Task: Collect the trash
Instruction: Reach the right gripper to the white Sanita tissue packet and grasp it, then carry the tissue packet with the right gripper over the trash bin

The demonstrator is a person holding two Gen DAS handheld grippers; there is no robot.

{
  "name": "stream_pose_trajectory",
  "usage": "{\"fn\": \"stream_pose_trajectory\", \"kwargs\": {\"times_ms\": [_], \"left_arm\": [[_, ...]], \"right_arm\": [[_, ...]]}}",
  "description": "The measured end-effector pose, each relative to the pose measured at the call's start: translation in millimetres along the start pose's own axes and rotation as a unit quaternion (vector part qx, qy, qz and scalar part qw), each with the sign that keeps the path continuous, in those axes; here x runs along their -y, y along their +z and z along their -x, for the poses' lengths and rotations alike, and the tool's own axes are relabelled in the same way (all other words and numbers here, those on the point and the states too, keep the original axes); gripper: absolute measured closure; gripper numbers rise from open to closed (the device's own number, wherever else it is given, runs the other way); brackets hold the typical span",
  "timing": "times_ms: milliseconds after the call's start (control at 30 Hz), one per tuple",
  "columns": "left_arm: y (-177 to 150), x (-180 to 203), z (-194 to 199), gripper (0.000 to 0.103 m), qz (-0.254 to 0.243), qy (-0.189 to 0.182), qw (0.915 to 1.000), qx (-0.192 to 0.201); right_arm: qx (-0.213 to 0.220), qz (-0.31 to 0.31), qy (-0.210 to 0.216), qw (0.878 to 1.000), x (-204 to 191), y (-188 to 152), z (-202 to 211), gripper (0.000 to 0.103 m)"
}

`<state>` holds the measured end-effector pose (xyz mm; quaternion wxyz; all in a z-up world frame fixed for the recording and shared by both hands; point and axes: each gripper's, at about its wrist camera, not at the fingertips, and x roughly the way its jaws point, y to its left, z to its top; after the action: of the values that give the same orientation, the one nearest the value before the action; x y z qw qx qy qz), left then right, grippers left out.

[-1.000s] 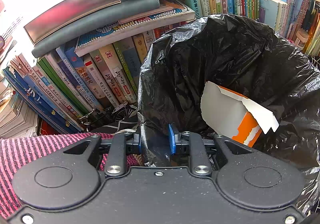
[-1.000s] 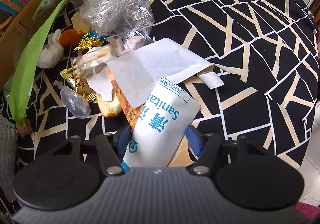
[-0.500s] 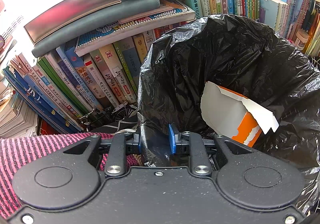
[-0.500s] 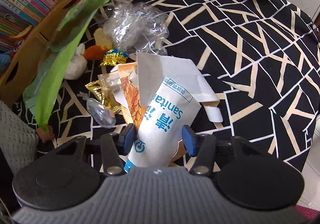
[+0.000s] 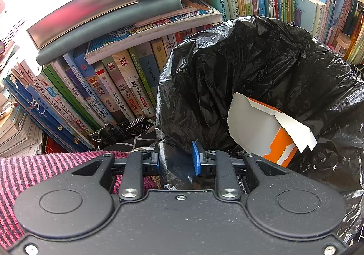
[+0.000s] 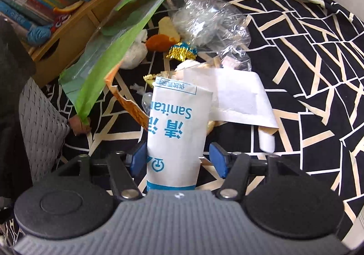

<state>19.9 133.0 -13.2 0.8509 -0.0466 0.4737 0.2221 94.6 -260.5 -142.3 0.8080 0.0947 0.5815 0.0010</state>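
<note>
Bag (image 5: 261, 68) rim sits pinched in the left gripper (image 5: 176, 160) jaws; right gripper (image 6: 178, 159) jaws are opening around the sachet (image 6: 177, 132), right pad apart.

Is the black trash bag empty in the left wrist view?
No, a torn orange and white carton already lies inside the black bag.

Black trash bag (image 5: 261, 77), orange-and-white carton (image 5: 268, 132), black cloth (image 6: 307, 50) with cream lines
</note>
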Motion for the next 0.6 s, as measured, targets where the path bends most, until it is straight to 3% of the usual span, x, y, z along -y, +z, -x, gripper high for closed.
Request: {"fn": "stream_pose_trajectory", "kwargs": {"times_ms": [367, 400, 467, 600], "left_arm": [[0, 0, 0, 0.081, 0.000, 0.000, 1.0000, 0.000], [0, 0, 0, 0.081, 0.000, 0.000, 1.0000, 0.000], [0, 0, 0, 0.081, 0.000, 0.000, 1.0000, 0.000], [0, 0, 0, 0.081, 0.000, 0.000, 1.0000, 0.000]], "right_arm": [[-0.032, 0.021, 0.007, 0.999, -6, -9, -12, 0.026], [-0.032, 0.025, 0.008, 0.999, -8, -10, -12, 0.028], [-0.031, 0.033, 0.012, 0.999, -11, -10, -10, 0.042], [-0.028, 0.044, 0.016, 0.999, -17, -10, -7, 0.052]]}}
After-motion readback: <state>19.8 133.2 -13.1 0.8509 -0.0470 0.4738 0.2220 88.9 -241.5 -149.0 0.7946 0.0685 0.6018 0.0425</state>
